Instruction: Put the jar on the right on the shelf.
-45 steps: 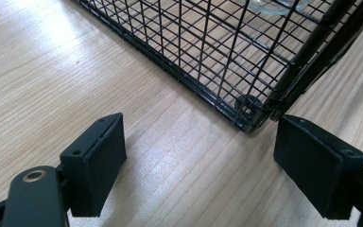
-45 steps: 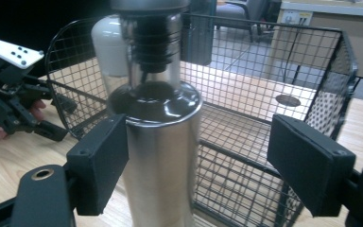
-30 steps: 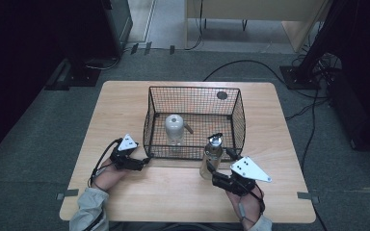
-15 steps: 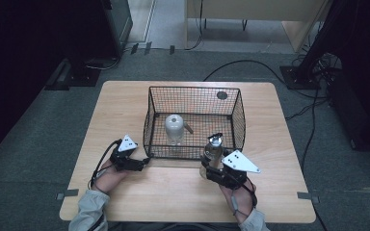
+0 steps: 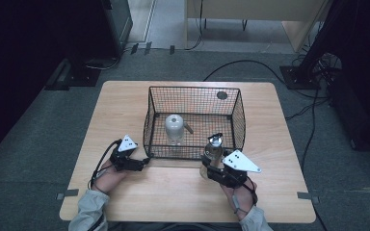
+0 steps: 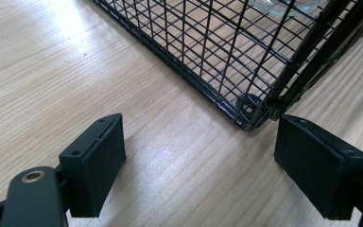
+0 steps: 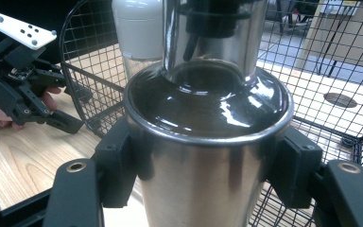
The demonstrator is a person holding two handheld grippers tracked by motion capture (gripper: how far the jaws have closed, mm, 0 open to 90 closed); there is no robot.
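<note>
While the left claw [image 5: 142,162] is waiting open at the wire basket's [image 5: 192,154] near left corner, the right claw [image 5: 207,171], jaws just closing, is gripping the upright steel bottle [image 5: 212,151] standing on the surface [image 5: 173,192] just outside the basket's front wall.

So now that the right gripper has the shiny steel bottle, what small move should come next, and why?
Probably a short lift straight up. The right gripper has just closed on the shiny steel bottle, which stands on the wooden table just outside the black wire basket. It must rise above the rim to go in beside the white-capped bottle.
</note>
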